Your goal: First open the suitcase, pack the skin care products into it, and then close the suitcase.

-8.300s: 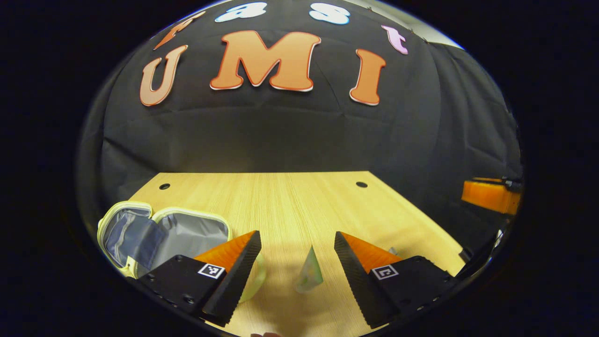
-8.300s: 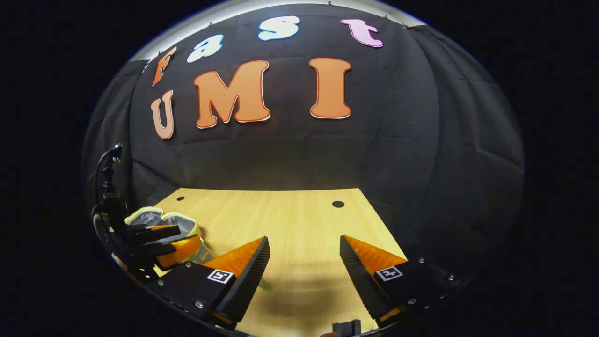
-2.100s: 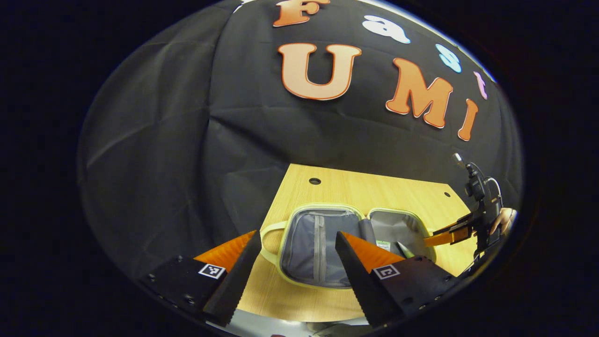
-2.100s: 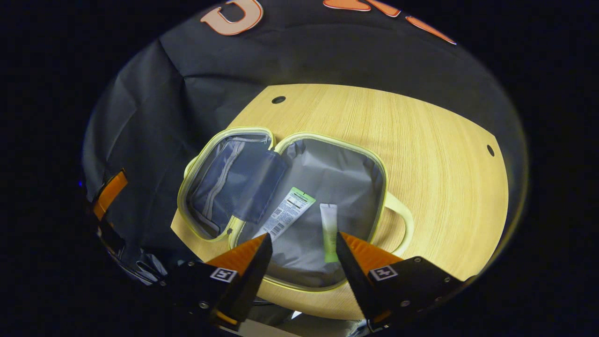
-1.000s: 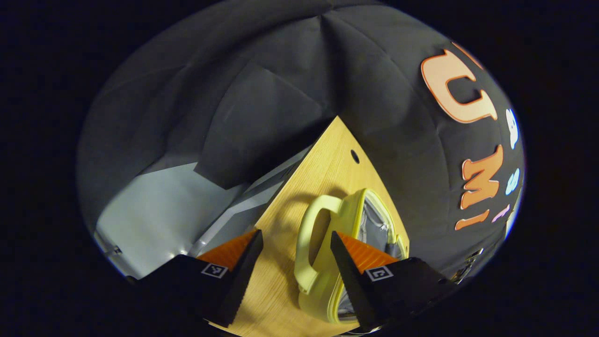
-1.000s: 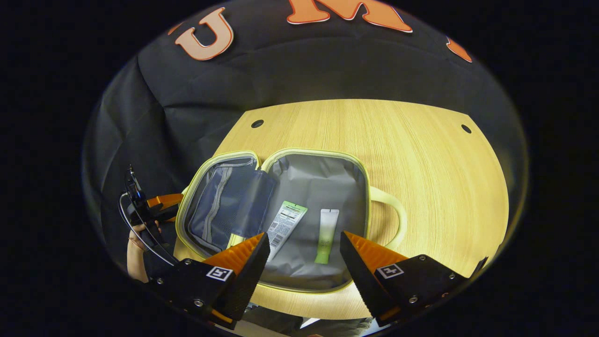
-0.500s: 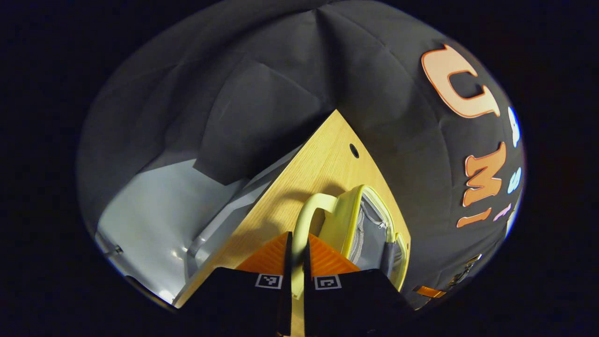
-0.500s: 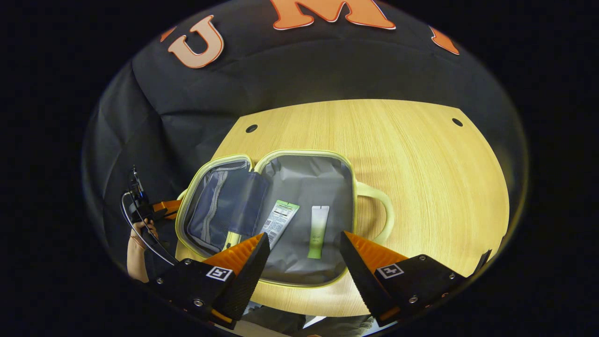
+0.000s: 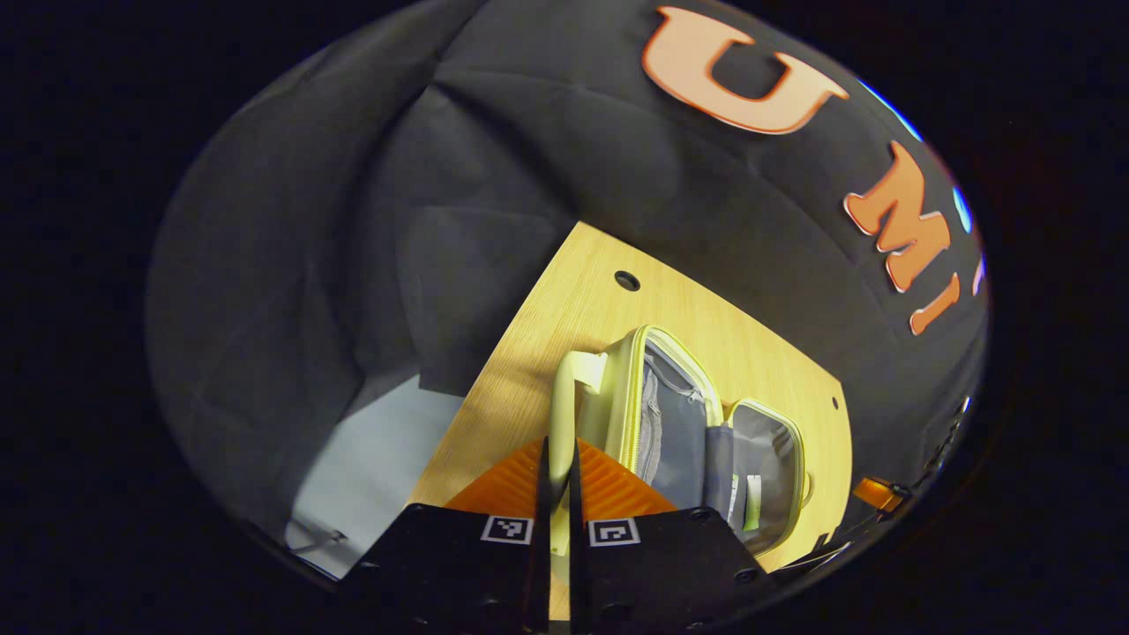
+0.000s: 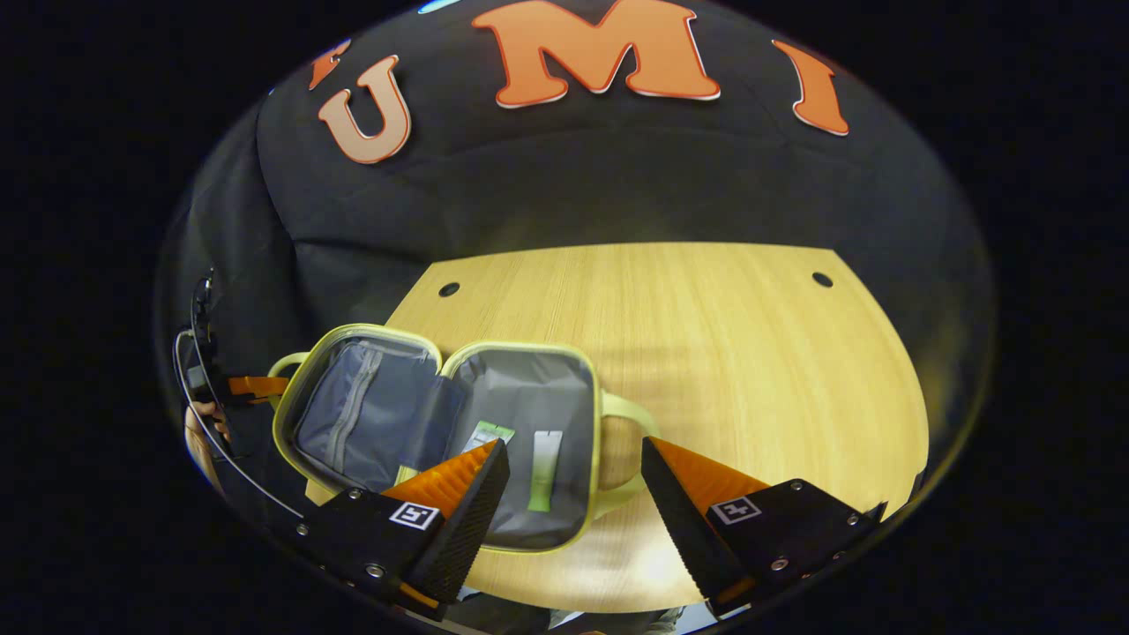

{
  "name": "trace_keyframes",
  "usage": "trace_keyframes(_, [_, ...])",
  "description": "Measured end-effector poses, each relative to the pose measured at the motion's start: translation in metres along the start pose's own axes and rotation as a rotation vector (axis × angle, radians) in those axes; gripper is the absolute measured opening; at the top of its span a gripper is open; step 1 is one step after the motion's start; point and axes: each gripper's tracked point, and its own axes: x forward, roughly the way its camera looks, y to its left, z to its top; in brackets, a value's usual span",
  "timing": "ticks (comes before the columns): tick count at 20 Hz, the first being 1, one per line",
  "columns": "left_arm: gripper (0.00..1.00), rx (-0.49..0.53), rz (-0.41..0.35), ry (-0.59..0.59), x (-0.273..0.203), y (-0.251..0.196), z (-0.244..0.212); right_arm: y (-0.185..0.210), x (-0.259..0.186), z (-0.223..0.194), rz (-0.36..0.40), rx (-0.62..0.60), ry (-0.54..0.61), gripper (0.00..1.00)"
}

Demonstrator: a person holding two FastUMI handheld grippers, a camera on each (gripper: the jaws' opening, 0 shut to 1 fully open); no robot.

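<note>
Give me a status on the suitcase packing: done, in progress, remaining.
Done: the suitcase lies open on the table, with the two tubes inside its right half. In hand: the left gripper is shut on the lid-side handle, the lid raised. The right gripper is open and empty. Left: fold the lid over and close it.

Your light falls from overhead: the table [image 10: 706, 353] glows bright and warm in the right gripper view, with a soft shadow patch near its middle. The cloth wall stays dim. Fisheye bending curves the table's edges strongly. Both views are sharp, with only slight softness at the rim.
</note>
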Motion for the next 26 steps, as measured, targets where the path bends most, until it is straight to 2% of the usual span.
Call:
trace_keyframes(5, [0.07, 0.162, 0.057, -0.052, -0.039, -0.060, 0.020, -0.039, -0.021, 0.045, -0.022, -0.030, -0.143, 0.96])
trace_keyframes(10, [0.07, 0.382, 0.167, -0.103, -0.063, -0.133, 0.026, -0.081, -0.038, 0.079, -0.047, -0.076, -0.272, 0.96])
trace_keyframes(16, [0.10, 0.578, 0.273, -0.166, -0.079, -0.211, 0.012, -0.126, -0.052, 0.090, -0.030, -0.087, -0.317, 0.96])
trace_keyframes(26, [0.10, 0.645, 0.214, -0.179, -0.058, -0.333, -0.027, -0.194, -0.065, 0.083, 0.003, -0.090, -0.358, 0.96])
